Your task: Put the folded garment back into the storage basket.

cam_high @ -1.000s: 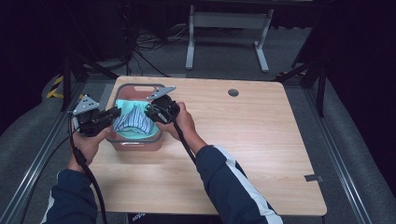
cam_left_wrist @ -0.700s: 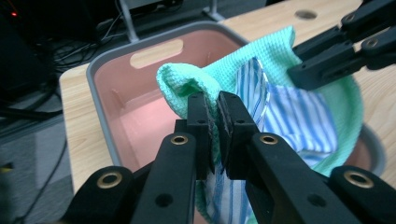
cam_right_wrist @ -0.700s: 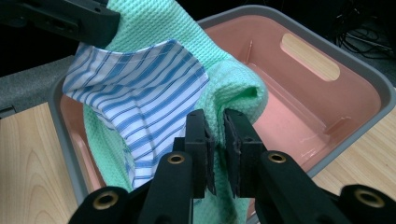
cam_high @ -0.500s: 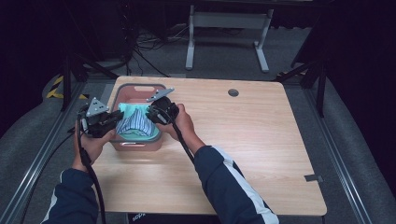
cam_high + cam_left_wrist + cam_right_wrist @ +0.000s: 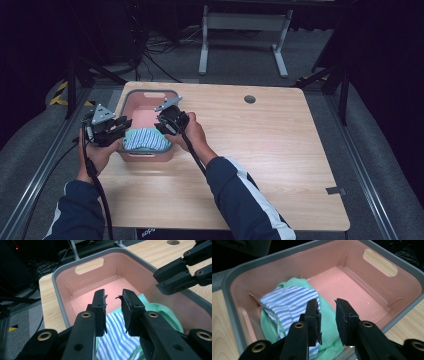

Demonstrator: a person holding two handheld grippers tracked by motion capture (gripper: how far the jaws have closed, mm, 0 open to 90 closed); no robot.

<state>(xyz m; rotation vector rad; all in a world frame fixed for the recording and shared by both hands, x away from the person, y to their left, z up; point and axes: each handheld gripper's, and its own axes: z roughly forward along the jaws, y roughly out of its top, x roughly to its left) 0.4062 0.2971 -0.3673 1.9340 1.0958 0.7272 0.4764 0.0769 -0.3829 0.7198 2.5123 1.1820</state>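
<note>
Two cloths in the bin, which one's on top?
The blue-and-white striped cloth lies on top; the plain green cloth sits under it, showing around its edges, inside the pink bin.

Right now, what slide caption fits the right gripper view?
Right gripper, fingers apart, above the striped cloth and green cloth bundled in the pink bin.

A dark lab: floor cables (image 5: 150, 55), metal rails (image 5: 35, 170), a wooden test table (image 5: 280, 150).
</note>
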